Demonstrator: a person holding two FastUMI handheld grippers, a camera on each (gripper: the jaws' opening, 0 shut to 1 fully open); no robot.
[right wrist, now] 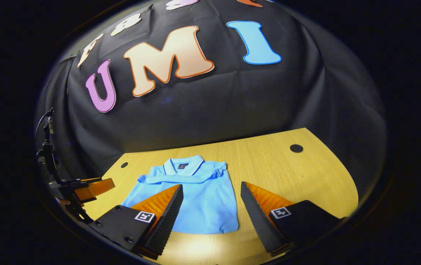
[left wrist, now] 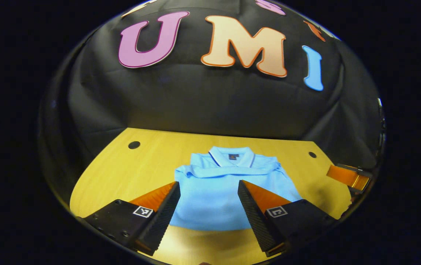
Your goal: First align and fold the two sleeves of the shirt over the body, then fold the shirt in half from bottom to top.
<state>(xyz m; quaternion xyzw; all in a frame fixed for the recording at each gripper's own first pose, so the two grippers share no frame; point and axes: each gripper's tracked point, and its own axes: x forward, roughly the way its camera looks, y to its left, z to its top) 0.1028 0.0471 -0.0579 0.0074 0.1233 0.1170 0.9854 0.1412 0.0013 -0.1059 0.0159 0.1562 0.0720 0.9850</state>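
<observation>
Shirt [left wrist: 229, 187] lies folded mid-bench [left wrist: 122, 173]; both grippers [left wrist: 208, 209] [right wrist: 210, 211] hover open, empty. Risk: a catching finger could drag the fold apart.

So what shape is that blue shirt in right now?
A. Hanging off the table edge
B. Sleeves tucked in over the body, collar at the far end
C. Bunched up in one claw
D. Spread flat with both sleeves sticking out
B: the shirt lies flat on the table as a neat block, sleeves folded across under the collar, and both claws, left and right, are open above it.
</observation>
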